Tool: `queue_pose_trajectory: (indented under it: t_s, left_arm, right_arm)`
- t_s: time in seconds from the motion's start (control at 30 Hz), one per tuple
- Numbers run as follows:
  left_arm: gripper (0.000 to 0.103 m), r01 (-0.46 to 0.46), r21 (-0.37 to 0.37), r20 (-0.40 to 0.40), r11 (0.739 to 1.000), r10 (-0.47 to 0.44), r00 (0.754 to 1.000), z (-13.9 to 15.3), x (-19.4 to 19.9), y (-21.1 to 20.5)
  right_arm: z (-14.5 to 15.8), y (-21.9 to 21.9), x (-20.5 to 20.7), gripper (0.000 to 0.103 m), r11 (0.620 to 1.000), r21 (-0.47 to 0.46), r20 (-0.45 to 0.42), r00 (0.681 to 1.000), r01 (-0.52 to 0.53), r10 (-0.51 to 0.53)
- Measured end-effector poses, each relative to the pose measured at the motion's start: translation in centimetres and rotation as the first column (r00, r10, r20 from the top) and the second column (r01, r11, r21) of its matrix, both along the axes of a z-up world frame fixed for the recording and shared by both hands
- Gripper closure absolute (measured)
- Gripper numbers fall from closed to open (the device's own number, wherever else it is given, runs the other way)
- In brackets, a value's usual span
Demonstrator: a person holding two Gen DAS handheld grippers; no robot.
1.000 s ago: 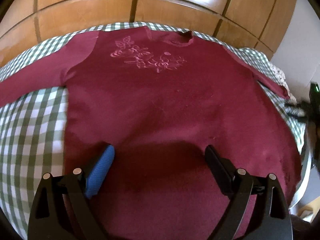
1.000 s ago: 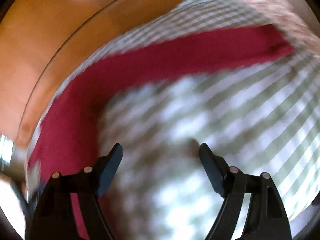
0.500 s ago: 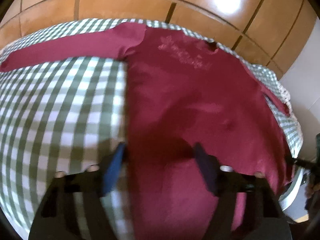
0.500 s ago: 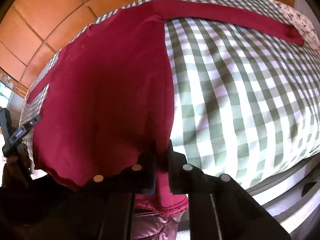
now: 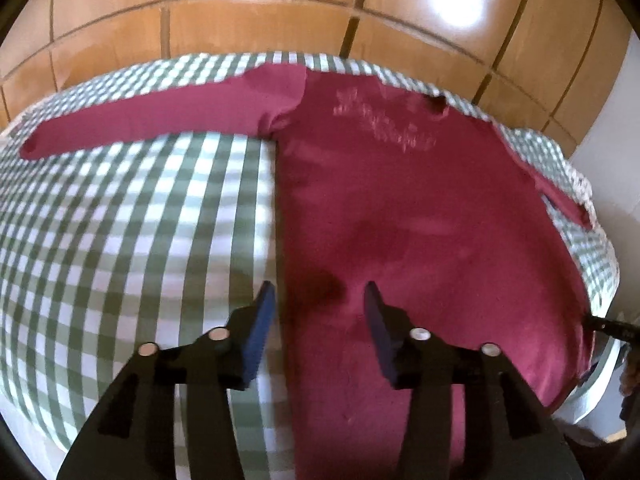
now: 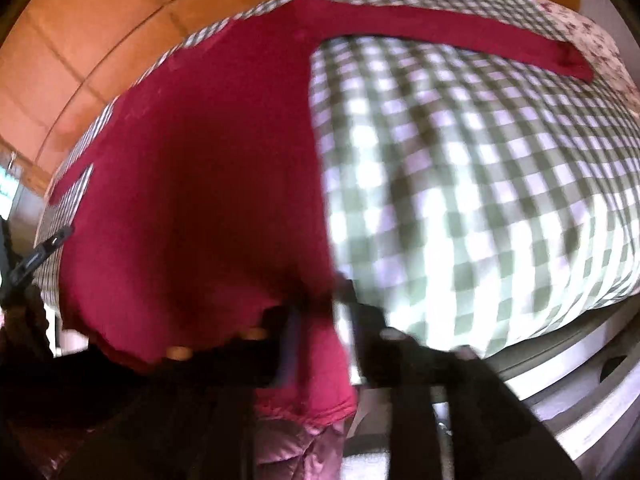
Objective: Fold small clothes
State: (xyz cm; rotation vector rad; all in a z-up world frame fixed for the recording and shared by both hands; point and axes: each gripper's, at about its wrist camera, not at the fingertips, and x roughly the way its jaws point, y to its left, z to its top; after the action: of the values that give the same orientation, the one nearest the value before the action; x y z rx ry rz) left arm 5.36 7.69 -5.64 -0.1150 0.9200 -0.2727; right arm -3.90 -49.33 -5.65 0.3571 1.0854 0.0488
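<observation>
A maroon long-sleeved shirt [image 5: 400, 208] with pale embroidery [image 5: 384, 124] on the chest lies flat on a green-and-white checked bed cover [image 5: 140, 240], both sleeves spread out. My left gripper [image 5: 318, 296] hangs over the shirt's left side edge near the hem. Its jaws are closing and still wide apart, with the edge between them and no pad pressing. In the blurred right wrist view the shirt [image 6: 208, 168] fills the left half. My right gripper [image 6: 320, 316] is at its right hem corner, jaws opening, with cloth between the parted fingers.
Brown wooden panels [image 5: 280, 12] rise behind the bed. A floral pillow [image 6: 580, 40] lies past the right sleeve [image 6: 440, 32]. The pale bed frame [image 6: 580, 360] shows below the cover's near edge. Pink quilted fabric [image 6: 296, 452] sits under the right gripper. The other gripper's tip [image 6: 36, 252] shows at far left.
The left gripper slid from mid-shirt to the left side edge and its jaws narrowed. The right gripper swung to the right hem corner, shut on it, and now its jaws stand apart.
</observation>
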Motion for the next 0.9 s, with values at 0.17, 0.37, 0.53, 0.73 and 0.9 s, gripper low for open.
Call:
queue_pose_trajectory:
  t_s: [0.17, 0.37, 0.53, 0.73, 0.9]
  left_arm:
    - [0.029, 0.051, 0.003, 0.085, 0.999, -0.051, 0.995, 1.9, 1.3, -2.4]
    - [0.029, 0.119, 0.057, 0.021, 0.991, -0.12, 0.993, -0.2, 3.7, -5.9]
    - [0.025, 0.116, 0.068, -0.036, 0.991, -0.114, 0.993, -2.7, 4.7, -6.4]
    - [0.01, 0.145, 0.08, -0.033, 0.986, -0.143, 0.989, -3.4, 4.7, -7.1]
    - [0.004, 0.151, 0.078, -0.023, 0.986, -0.149, 0.989, -3.8, 4.9, -7.3]
  right_arm:
    - [0.5, -5.8, 2.5, 0.051, 0.974, 0.098, 0.056, 0.976, 0.204, -0.21]
    - [-1.1, -15.6, 7.5, 0.053, 0.818, 0.291, 0.04, 0.848, 0.496, -0.528]
    - [-2.8, -22.4, 11.2, 0.051, 0.648, 0.446, 0.002, 0.723, 0.618, -0.691]
    - [-2.7, -26.7, 14.0, 0.054, 0.59, 0.422, 0.002, 0.651, 0.688, -0.759]
    - [-2.1, -28.2, 14.8, 0.094, 0.616, 0.306, -0.004, 0.649, 0.725, -0.761]
